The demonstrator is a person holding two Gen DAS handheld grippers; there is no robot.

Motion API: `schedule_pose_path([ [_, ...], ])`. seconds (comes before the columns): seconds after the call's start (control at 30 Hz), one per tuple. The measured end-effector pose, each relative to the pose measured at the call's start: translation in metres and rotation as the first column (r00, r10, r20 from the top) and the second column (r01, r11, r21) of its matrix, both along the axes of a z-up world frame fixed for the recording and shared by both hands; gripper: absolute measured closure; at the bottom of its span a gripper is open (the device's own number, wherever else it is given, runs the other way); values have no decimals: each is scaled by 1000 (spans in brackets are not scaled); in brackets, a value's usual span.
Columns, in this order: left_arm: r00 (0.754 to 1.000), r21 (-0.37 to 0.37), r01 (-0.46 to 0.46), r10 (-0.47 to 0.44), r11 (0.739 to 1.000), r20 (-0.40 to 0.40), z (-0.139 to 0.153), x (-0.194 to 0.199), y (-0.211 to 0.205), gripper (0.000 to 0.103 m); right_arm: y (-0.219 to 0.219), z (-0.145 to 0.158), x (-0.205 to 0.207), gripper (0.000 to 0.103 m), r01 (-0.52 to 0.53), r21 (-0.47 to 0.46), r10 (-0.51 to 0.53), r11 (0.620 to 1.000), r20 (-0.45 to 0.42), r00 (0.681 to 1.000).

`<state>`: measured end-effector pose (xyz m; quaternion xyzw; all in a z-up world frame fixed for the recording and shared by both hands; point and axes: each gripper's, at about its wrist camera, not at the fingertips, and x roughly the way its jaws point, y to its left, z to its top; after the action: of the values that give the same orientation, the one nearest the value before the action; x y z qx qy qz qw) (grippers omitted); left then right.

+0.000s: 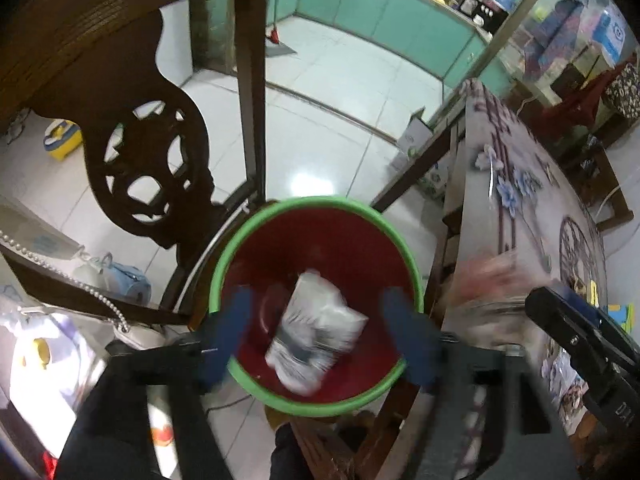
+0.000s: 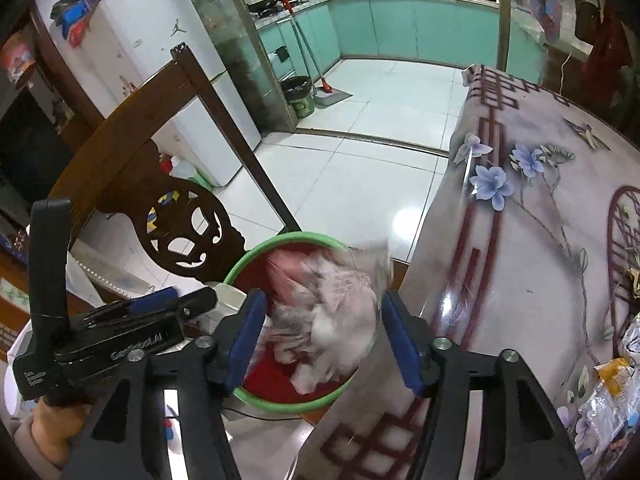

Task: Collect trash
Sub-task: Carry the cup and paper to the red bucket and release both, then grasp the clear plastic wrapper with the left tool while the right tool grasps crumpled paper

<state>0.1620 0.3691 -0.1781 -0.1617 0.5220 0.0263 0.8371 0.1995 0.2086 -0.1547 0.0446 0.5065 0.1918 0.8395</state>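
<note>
Between carved chair and table edge: green-rimmed bin. Left gripper agape above white packet; right gripper agape, blurred wrapper loose between pads.

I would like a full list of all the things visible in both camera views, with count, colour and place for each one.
bin: one, red inside with green rim, on the floor between chair and table
white packet: one, white and grey, blurred, over the bin's opening between the left gripper's fingers, not pressed
pink wrapper: one, pink and white, blurred, over the bin between the right gripper's fingers
chair: one, dark carved wood, left of the bin
table: one, pale cloth with blue flowers, right of the bin
snack packets: several, silver and yellow, on the table's near right part
fridge: one, white, behind the chair
cabinets: a row, turquoise, far kitchen
left gripper: one, blue pads, open
right gripper: one, blue pads, open
</note>
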Motion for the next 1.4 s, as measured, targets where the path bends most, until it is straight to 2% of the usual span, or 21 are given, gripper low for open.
schedule_pose_path([
  [0.23, 1000, 19, 1, -2, 1000, 31, 11, -6, -6, 29, -13, 16, -8, 41, 13, -2, -13, 1000, 27, 1000],
  [0.47, 996, 56, 61, -64, 997, 69, 30, -20, -43, 26, -64, 40, -34, 41, 63, -11, -62, 998, 69, 996],
  [0.63, 989, 52, 118, -122, 992, 85, 40, -28, -86, 25, -128, 48, -54, 40, 111, -59, -107, 992, 69, 992],
  [0.8, 980, 44, 167, -171, 985, 102, 49, -41, -140, 22, -229, 50, -80, 40, 197, -147, -195, 969, 33, 980],
  [0.83, 979, 40, 176, -179, 984, 101, 49, -42, -151, 22, -251, 49, -87, 40, 222, -163, -220, 961, 31, 975],
  [0.9, 976, 30, 198, -200, 980, 91, 48, -44, -174, 22, -287, 44, -97, 32, 266, -193, -267, 944, 21, 963],
  [1.0, 968, 13, 240, -241, 971, 75, 46, -48, -215, 22, -340, 24, -117, 32, 329, -205, -345, 922, -44, 938],
  [1.17, 949, -10, 312, -311, 950, 57, 44, -56, -284, 22, -378, -20, -141, 32, 339, -217, -376, 915, -157, 913],
  [1.23, 944, -11, 328, -328, 944, 48, 41, -58, -306, 22, -383, -35, -147, 38, 308, -226, -352, 924, -189, 917],
  [1.3, 939, -14, 342, -342, 939, 35, 37, -61, -324, 22, -383, -44, -154, 60, 280, -257, -327, 925, -167, 930],
  [1.37, 936, -26, 353, -352, 935, 17, 30, -62, -343, 22, -387, -44, -159, 87, 250, -231, -289, 940, -152, 945],
  [1.4, 934, -35, 357, -357, 934, 4, 26, -62, -352, 22, -393, -42, -160, 93, 258, -213, -291, 942, -144, 946],
])
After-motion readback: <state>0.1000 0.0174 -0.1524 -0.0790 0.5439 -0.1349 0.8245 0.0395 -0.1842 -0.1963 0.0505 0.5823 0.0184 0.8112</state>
